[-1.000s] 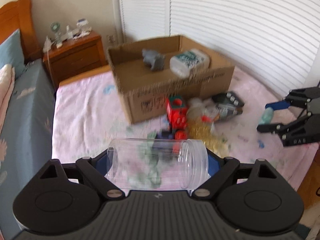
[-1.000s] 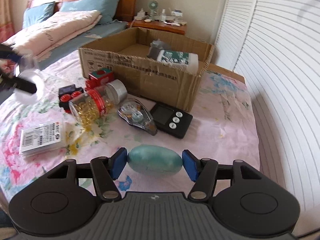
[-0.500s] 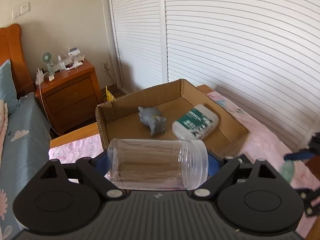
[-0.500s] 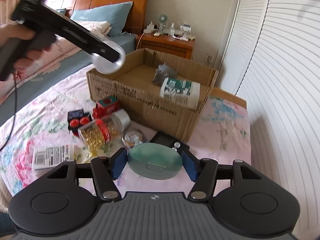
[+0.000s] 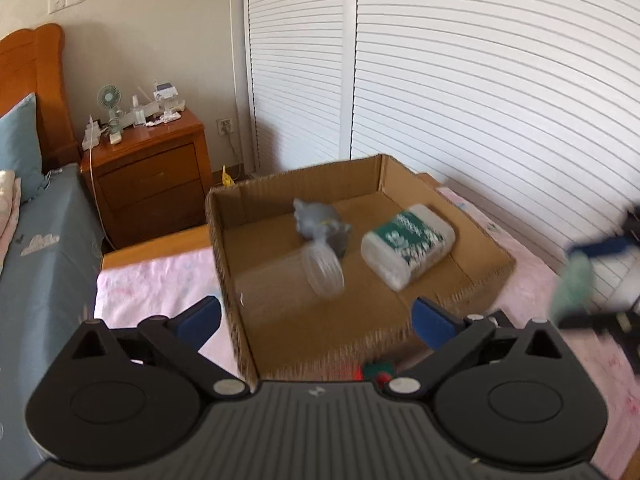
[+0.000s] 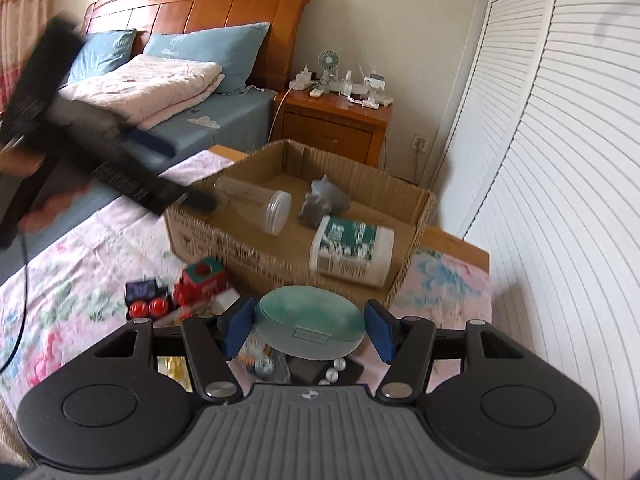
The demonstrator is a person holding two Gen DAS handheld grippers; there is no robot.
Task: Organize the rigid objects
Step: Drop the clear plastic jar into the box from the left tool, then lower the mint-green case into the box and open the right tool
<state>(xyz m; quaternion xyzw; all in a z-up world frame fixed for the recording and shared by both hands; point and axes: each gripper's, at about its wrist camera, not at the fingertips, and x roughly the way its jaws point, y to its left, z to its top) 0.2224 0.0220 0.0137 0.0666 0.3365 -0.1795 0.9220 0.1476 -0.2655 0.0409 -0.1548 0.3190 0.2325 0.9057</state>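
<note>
My left gripper hovers over the near edge of the open cardboard box. Its jaws are opening and nothing sits between them. The clear plastic jar is blurred inside the box, free of the pads, beside a grey toy elephant and a white tub with a green label. My right gripper is shut on a teal oval case, held above the bedspread just in front of the box. In the right wrist view the jar lies tilted in the box below the blurred left gripper.
A red toy train, a black piece with red buttons and a black timer lie on the floral bedspread before the box. A wooden nightstand stands behind it. White louvred doors line the right side.
The left gripper moved over the box, opened and let go of the clear jar, which now lies in the box. The right gripper rose toward the box with the teal case.
</note>
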